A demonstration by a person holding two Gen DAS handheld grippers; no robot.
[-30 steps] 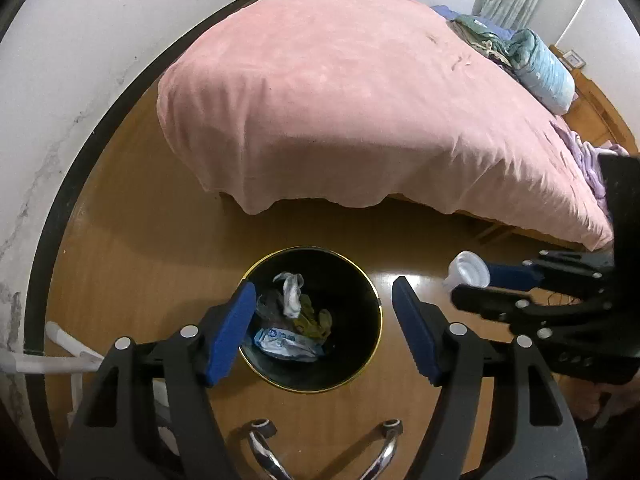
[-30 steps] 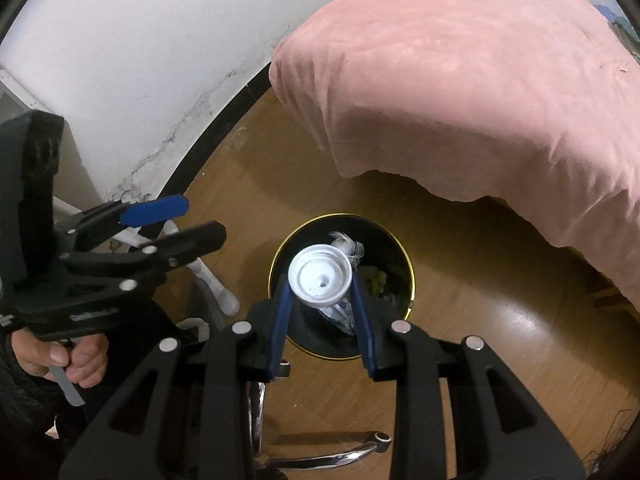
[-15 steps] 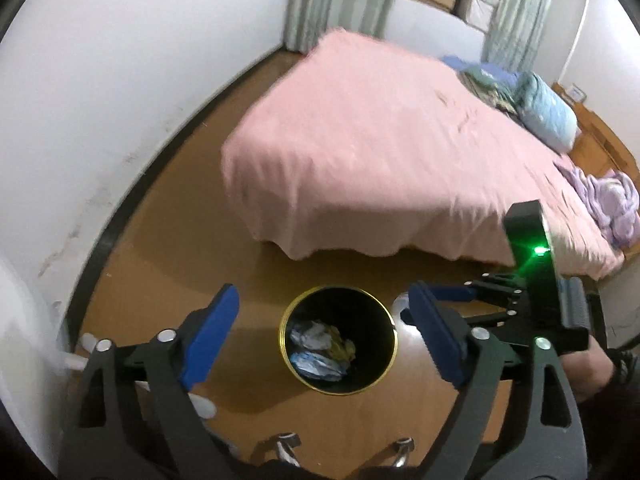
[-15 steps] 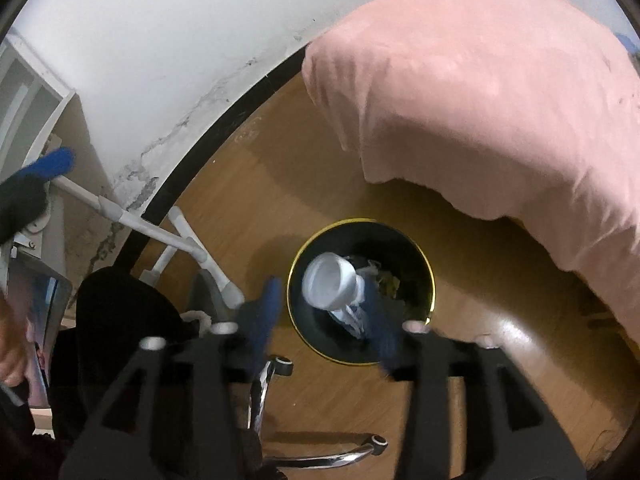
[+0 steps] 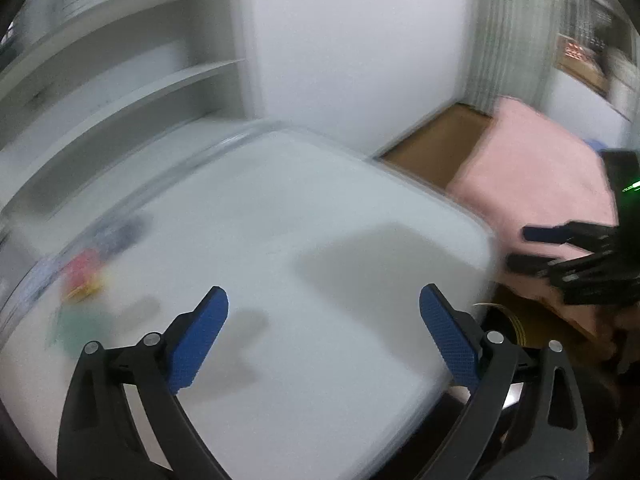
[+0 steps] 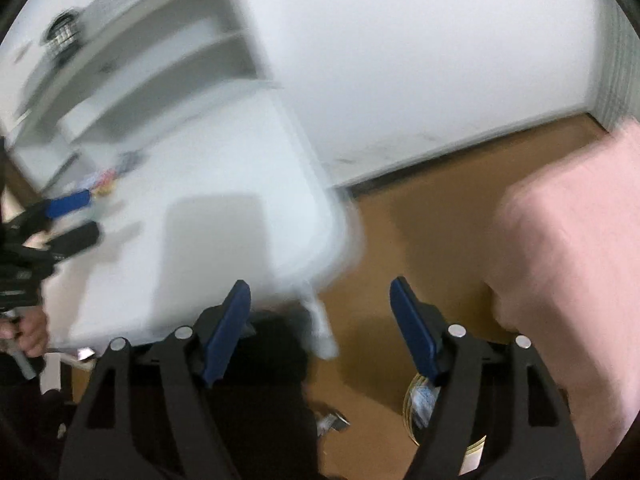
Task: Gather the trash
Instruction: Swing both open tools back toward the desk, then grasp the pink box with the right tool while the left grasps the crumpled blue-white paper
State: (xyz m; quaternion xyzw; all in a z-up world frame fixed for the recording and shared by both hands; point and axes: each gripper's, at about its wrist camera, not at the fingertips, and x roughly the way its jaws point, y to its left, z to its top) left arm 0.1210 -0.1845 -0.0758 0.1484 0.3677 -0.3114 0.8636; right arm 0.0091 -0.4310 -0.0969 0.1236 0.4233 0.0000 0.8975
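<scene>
Both views are motion-blurred. My left gripper (image 5: 324, 332) is open and empty above a white table (image 5: 320, 240). Blurred litter lies at the table's left: a red and yellow piece (image 5: 82, 278) and a green piece (image 5: 70, 330). My right gripper (image 6: 320, 324) is open and empty, off the table's right corner (image 6: 304, 216). It also shows in the left wrist view (image 5: 560, 252). The black bin with a gold rim (image 6: 420, 408) sits on the floor, mostly hidden behind the right finger; its rim shows in the left wrist view (image 5: 512, 324).
White shelves (image 5: 120, 92) stand behind the table against a white wall (image 6: 440, 60). A pink-covered bed (image 6: 580, 260) is at the right. Wooden floor (image 6: 400, 240) lies between table and bed. A black chair (image 6: 260, 380) is under the table corner.
Both grippers swung up from over the bin toward the table. The right gripper opened and let go of the white cup, which is no longer in view.
</scene>
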